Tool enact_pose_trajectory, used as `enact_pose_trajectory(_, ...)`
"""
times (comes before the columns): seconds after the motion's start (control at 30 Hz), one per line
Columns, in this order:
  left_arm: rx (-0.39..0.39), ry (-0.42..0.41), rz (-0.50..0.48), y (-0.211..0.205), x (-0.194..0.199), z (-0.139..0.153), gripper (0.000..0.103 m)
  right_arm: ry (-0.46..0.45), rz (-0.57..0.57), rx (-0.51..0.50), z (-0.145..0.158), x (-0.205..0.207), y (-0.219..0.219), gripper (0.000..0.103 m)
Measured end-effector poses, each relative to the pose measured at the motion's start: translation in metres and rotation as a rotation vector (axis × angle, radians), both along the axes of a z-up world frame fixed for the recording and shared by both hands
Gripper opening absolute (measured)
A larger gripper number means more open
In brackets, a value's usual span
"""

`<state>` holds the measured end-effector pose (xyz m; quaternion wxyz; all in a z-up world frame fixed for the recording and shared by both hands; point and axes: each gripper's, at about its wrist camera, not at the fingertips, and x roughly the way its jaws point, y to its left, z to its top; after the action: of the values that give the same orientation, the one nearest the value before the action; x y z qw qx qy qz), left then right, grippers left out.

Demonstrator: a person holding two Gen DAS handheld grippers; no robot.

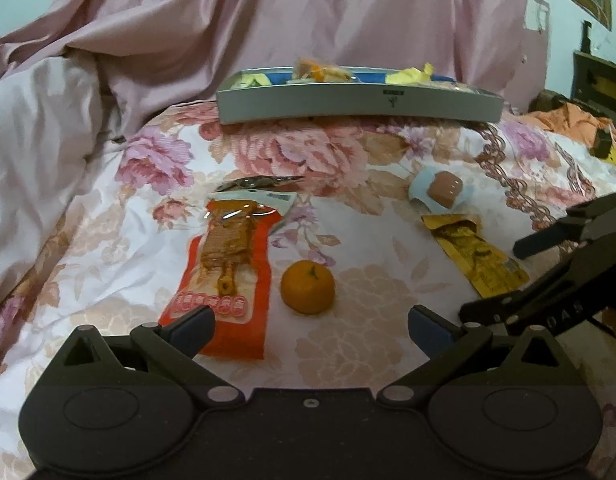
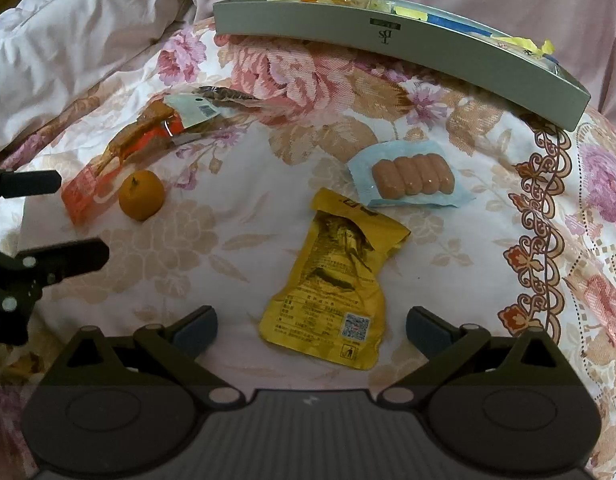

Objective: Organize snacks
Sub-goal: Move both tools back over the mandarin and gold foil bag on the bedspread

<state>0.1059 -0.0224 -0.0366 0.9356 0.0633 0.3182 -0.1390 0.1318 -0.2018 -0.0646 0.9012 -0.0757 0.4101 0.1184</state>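
A small orange [image 1: 307,287] [image 2: 141,195] lies on the floral bedspread, just ahead of my open left gripper [image 1: 311,330], which holds nothing. Left of the fruit lies a red snack pack [image 1: 228,268] [image 2: 120,152]. A yellow pouch [image 2: 333,276] [image 1: 474,258] lies in front of my open right gripper [image 2: 311,330], its near end between the fingers. Beyond it sits a blue pack of sausages [image 2: 412,178] [image 1: 442,190]. A grey box [image 1: 360,100] [image 2: 388,44] at the back holds several wrapped snacks.
The right gripper [image 1: 548,276] shows at the right edge of the left wrist view; the left gripper [image 2: 48,224] shows at the left edge of the right wrist view. A white duvet [image 1: 36,128] and pink fabric [image 1: 308,12] rise behind. Orange cloth [image 1: 564,120] lies far right.
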Motion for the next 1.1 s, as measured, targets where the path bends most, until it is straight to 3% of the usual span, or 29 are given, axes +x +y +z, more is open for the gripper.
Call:
enact_pose_trajectory(0.2, 0.027, -0.018, -0.035, -0.008, 0.004, -0.001, 0.102, -0.012, -0.011, 0.009, 0.000, 0.001, 0.000, 0.103)
enact_pose_trajectory(0.43, -0.010, -0.049, -0.029, -0.008, 0.017, 0.000, 0.100, -0.036, -0.041, 0.014, 0.001, 0.003, -0.003, 0.103)
enact_pose_trajectory(0.63, 0.021, -0.075, -0.101, -0.018, 0.018, -0.005, 0.095, -0.063, -0.074, -0.013, 0.001, 0.004, -0.005, 0.102)
enact_pose_trajectory(0.77, 0.037, -0.077, -0.132, -0.024, 0.019, -0.007, 0.092, -0.075, -0.088, -0.020, 0.001, 0.004, -0.006, 0.099)
enact_pose_trajectory(1.1, -0.010, -0.050, -0.118, -0.022, 0.026, -0.010, 0.083, -0.103, -0.098, -0.012, 0.001, 0.007, -0.006, 0.091)
